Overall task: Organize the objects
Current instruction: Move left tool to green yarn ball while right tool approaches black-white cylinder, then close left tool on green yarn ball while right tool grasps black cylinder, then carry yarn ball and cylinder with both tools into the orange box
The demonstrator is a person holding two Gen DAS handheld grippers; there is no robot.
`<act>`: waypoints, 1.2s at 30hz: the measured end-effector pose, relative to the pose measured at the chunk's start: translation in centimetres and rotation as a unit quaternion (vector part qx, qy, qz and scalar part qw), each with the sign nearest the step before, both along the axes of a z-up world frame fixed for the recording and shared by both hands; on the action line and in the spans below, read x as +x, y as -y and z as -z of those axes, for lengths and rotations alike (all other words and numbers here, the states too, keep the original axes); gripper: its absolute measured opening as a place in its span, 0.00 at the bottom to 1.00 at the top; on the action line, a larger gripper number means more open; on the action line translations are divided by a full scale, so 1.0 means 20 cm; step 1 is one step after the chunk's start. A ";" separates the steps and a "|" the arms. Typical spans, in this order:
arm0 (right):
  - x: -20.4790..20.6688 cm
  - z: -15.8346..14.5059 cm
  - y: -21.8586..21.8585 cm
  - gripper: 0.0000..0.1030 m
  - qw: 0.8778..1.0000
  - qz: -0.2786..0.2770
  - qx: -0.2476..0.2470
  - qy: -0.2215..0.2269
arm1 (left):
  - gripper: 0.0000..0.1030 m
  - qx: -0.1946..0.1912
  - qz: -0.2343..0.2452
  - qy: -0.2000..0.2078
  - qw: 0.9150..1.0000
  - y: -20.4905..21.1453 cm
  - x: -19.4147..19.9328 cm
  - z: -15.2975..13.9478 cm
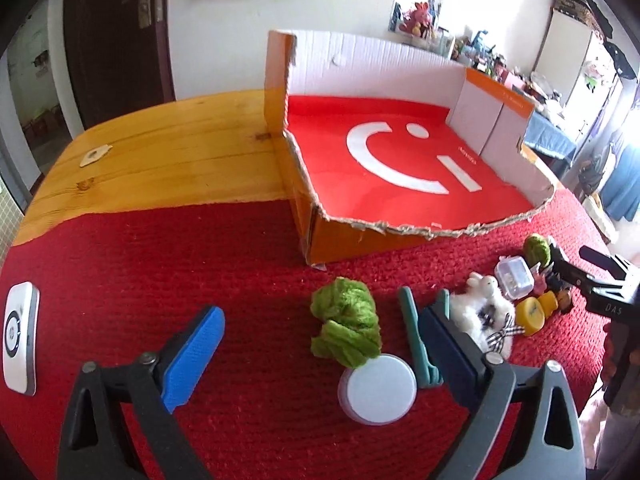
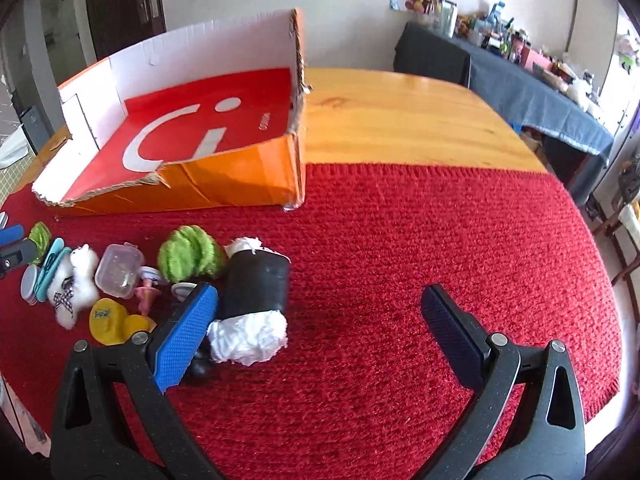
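Left gripper (image 1: 320, 344) released, straddling green yarn bundle (image 1: 347, 328). Right gripper (image 2: 320, 320) released, empty, beside black-and-white plush roll (image 2: 253, 304).

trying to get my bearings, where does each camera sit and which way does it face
Left wrist: on the left hand-held gripper, angled down at green yarn and white disc; its open fingers show.
Right wrist: on the right hand-held gripper, angled down at red mat; open fingers show.
Shared: orange box, white plush.

Home: wooden table (image 2: 408, 120), cluttered toy shelf (image 1: 472, 46)
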State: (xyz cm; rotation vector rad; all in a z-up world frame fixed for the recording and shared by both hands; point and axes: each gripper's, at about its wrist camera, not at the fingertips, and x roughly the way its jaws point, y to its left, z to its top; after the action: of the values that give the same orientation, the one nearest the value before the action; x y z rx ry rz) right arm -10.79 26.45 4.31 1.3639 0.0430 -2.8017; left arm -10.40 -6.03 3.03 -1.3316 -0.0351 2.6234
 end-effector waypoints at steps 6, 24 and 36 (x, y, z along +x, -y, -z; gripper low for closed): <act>-0.01 0.04 -0.02 1.00 1.000 -0.002 -0.018 0.016 | 0.88 -0.020 0.014 0.006 1.000 -0.01 -0.03 0.05; 0.04 0.02 0.02 0.32 0.998 -0.047 -0.029 -0.024 | 0.29 -0.005 0.017 -0.027 0.999 0.01 0.03 0.04; 0.12 -0.09 0.03 0.32 0.995 -0.055 -0.038 -0.070 | 0.29 -0.001 0.024 -0.068 0.997 -0.04 0.11 -0.08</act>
State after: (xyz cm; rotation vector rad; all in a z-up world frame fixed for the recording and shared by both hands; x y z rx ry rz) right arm -8.45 25.82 6.07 1.1125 0.0147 -2.7715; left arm -8.11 -5.26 4.61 -1.1370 0.0191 2.6667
